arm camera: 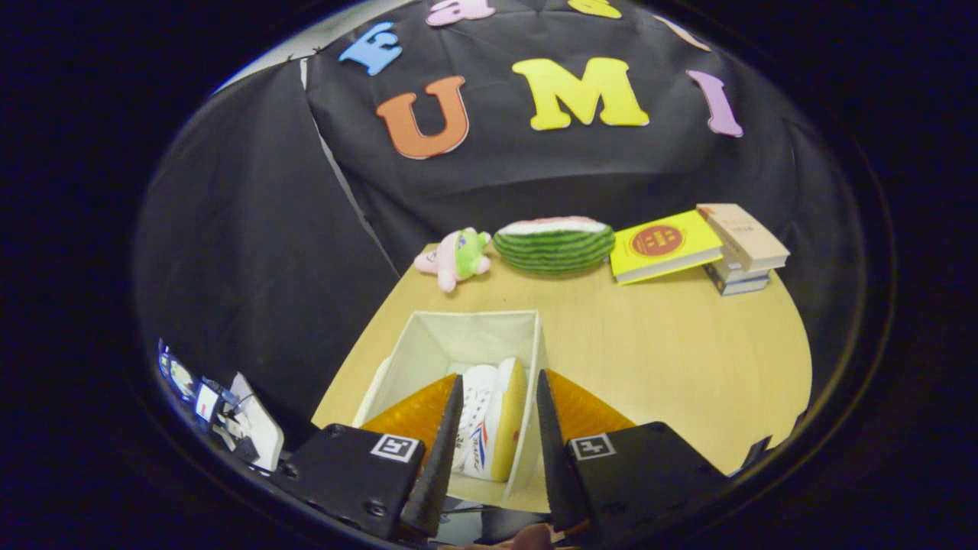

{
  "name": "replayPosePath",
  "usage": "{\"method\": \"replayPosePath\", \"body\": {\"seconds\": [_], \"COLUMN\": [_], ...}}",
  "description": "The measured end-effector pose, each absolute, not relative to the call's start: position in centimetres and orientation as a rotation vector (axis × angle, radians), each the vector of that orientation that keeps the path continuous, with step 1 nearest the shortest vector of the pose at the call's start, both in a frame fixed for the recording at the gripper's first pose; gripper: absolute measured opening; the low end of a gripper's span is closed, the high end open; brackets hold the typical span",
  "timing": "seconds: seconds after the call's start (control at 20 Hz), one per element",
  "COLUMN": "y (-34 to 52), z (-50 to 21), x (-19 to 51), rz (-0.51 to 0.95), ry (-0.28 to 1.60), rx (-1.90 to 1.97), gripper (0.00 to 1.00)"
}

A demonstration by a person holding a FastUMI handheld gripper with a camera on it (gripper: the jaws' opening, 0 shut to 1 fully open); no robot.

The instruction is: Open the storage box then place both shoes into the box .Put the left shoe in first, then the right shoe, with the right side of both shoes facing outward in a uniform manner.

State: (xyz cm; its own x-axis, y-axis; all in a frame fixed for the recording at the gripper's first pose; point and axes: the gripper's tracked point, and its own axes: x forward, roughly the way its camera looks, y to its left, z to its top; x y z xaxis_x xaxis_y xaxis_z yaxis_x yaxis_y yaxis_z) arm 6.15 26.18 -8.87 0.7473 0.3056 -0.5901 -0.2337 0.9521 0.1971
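White shoe (489, 416) lies on its side in storage box (458, 336), long axis running away from hand-held gripper (500, 386), yellow sole twd right; fingers apart, holding nothing.

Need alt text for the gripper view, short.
Open gripper hovers over an open white box on a wood table, jaws apart with a white shoe lying inside seen between them. Beyond sit a plush toy, watermelon toy and books.

The tool (498, 378) points forward and slightly downward, its two fingers spread apart, gripping nothing
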Motion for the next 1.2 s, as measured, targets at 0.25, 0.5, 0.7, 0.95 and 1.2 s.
{"method": "replayPosePath", "body": {"seconds": [0.25, 0.5, 0.7, 0.95, 1.2], "y": [22.8, 21.1, 20.4, 19.8, 20.5], "z": [-3.8, 0.7, 1.2, 0.7, 0.1], "x": [7.3, 5.8, 5.3, 4.8, 4.9], "rz": [0.222, 0.174, 0.15, 0.137, 0.12], "ry": [0.398, 0.182, 0.104, 0.056, 0.014], "rx": [0.093, 0.036, 0.026, 0.055, 0.008], "gripper": [0.65, 0.89, 0.99, 0.99, 0.99]}}
